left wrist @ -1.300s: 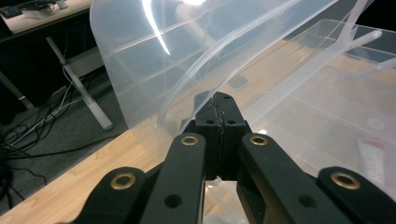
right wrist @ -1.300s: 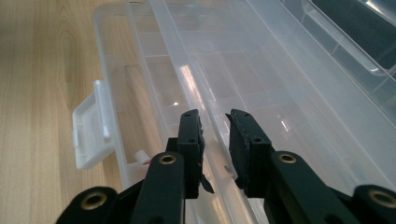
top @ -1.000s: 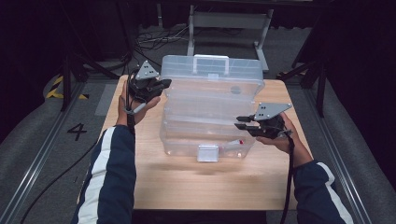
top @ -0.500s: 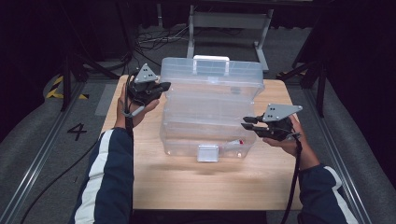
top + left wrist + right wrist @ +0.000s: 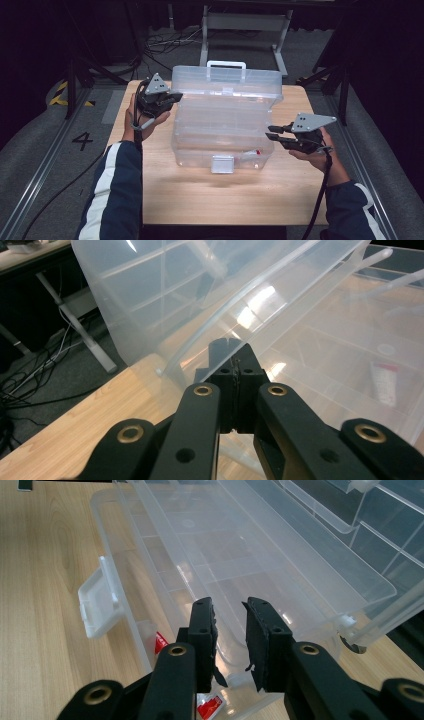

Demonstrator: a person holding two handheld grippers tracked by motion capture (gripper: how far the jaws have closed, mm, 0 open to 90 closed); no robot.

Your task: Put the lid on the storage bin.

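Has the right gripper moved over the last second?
Yes. The right gripper has backed away from the clear plastic box, toward the table's right edge.

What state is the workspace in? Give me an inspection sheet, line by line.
Surface: wooden table, bare around the box.
Job's things: clear plastic organiser box at centre; lid raised and tilted back, handle on top; front latch hanging loose; small red-and-white item inside the base.
Clutter: nothing seen.
Grippers: left gripper shut, at the lid's left edge; whether it pinches the edge cannot be told. Right gripper open, at the box's right side, apart from it.
Cables: one trails from the right gripper; loose wires on the floor behind the table.
Surroundings: dark room, metal stand, floor numeral 4.
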